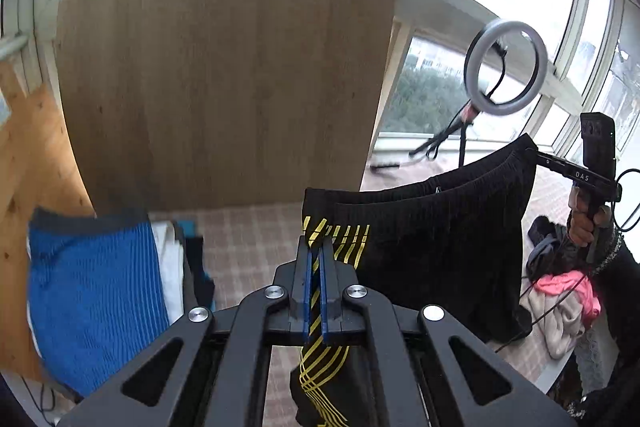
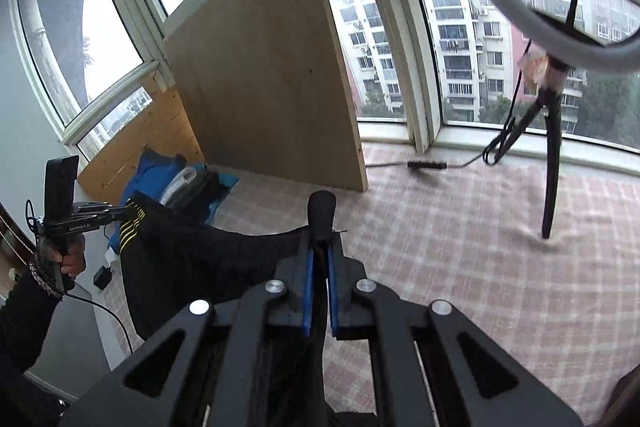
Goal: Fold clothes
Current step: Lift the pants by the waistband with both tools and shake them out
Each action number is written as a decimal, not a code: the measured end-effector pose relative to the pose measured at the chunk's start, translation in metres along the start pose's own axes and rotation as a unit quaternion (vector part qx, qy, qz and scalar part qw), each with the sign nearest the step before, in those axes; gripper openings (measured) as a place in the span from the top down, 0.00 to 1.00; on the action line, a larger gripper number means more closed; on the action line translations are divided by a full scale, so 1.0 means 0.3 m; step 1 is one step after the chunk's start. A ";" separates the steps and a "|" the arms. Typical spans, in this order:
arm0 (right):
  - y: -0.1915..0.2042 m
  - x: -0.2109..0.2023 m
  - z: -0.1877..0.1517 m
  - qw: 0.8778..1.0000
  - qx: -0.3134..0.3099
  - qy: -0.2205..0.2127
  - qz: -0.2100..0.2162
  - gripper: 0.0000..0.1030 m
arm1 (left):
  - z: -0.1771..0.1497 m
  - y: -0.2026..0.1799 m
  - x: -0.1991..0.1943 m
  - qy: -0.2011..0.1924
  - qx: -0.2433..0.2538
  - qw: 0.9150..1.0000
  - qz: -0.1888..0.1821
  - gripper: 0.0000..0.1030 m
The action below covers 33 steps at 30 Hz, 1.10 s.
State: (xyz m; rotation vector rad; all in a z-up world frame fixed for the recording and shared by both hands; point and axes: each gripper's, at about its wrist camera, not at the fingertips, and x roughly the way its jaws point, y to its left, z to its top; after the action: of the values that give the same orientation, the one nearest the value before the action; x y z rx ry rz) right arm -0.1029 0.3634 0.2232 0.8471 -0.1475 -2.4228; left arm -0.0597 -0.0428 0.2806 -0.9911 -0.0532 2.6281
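A pair of black shorts (image 1: pixel 432 247) with yellow stripes on one side hangs stretched in the air between my two grippers. My left gripper (image 1: pixel 317 247) is shut on the striped corner of the waistband. My right gripper (image 2: pixel 319 247) is shut on the other corner, where the black cloth bunches up past the fingertips. In the left wrist view the right gripper (image 1: pixel 536 153) holds the far end of the waistband. In the right wrist view the left gripper (image 2: pixel 122 214) pinches the striped end of the shorts (image 2: pixel 208 255).
A stack of folded clothes with a blue knit (image 1: pixel 96 303) on top lies at the left. A wooden board (image 1: pixel 224 87) stands upright on the checked cloth surface (image 2: pixel 460 247). A ring light on a tripod (image 2: pixel 552 147) stands right. A heap of unfolded clothes (image 1: pixel 560 299) lies far right.
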 end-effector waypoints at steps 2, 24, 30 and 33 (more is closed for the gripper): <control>0.046 -0.132 0.156 0.998 -0.030 -0.060 -0.020 0.94 | 0.126 -0.061 -0.142 -0.064 0.041 0.997 0.011 0.98; 0.211 -0.521 -0.457 0.997 0.038 -0.045 -0.057 0.94 | -0.416 -0.183 -0.243 0.025 0.026 0.998 -0.043 1.00; 0.123 -0.260 -0.177 0.990 -0.012 -0.017 -0.136 0.95 | -0.064 -0.186 -0.189 -0.038 0.074 0.997 0.004 1.00; 0.138 -0.322 0.074 0.982 -0.042 -0.077 -0.169 0.95 | 0.112 -0.187 -0.162 -0.070 0.097 0.992 0.027 1.00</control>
State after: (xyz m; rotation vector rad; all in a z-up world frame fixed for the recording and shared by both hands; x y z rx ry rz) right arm -0.0347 0.3797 0.3045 0.6901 0.0467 -2.7918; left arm -0.0309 -0.0025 0.3452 -0.7537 0.1958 2.6854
